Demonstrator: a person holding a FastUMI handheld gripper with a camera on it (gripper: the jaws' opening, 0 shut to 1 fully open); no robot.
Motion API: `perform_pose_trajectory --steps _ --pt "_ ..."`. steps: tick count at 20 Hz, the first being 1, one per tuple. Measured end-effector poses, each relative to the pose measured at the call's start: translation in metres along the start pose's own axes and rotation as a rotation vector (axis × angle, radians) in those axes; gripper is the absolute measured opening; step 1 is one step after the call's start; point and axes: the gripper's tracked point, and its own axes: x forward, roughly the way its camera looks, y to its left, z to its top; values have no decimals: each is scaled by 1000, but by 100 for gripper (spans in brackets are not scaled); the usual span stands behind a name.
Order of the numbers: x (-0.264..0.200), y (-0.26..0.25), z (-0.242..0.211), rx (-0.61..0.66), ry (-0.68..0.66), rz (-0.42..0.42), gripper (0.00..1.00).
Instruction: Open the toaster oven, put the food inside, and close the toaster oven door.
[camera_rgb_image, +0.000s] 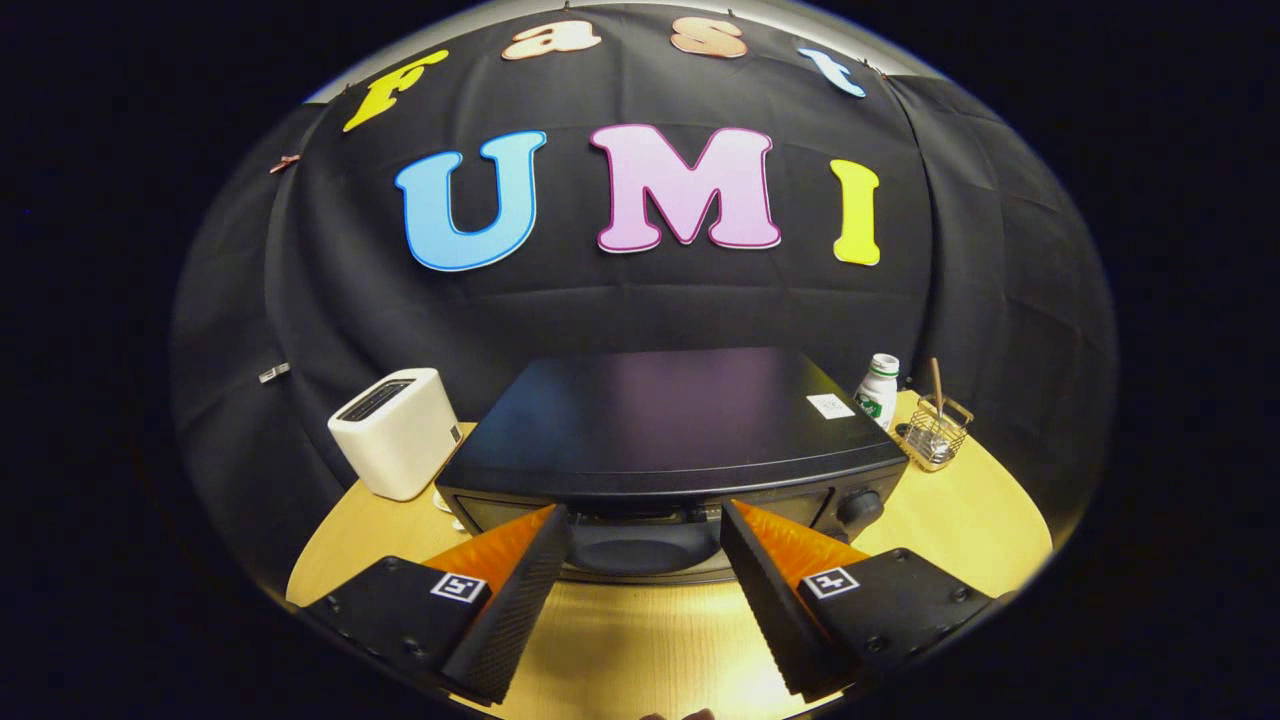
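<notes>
Fingers (645, 520) of mine stand spread wide apart with nothing held between them, their tips level with the upper front edge of the black toaster oven (670, 420), one tip to each side of the middle of its door (640, 545). That oven sits squarely ahead of me on the pale wooden table (960, 520), its flat dark top facing up with a small white sticker (830, 405) near the back right corner. The door looks shut, its glass dark, so I cannot tell what lies behind it, and a round knob (860, 507) sits on the front panel just beyond my right fingertip. I cannot tell whether my tips touch the front or hover just short of it. To the left of the oven, near but apart from it, stands a white slot toaster (397, 432) with its slot facing up. Behind the oven's right corner a white bottle (880, 388) with a green label stands upright, and just beside that is a small wire basket (935, 432) with a stick-like thing poking up out of it. Bare table wood (640, 640) shows between my fingers.
</notes>
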Motion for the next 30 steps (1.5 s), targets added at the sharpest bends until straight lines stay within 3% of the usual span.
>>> perform_pose_trajectory --steps 5,11,22,30 --pt "19 7 -1 -45 21 -39 100" --pt "1 7 -12 -46 33 -49 99" --pt "-56 2 -91 -46 132 -52 99" --pt "-62 -8 -159 -121 315 -16 100"
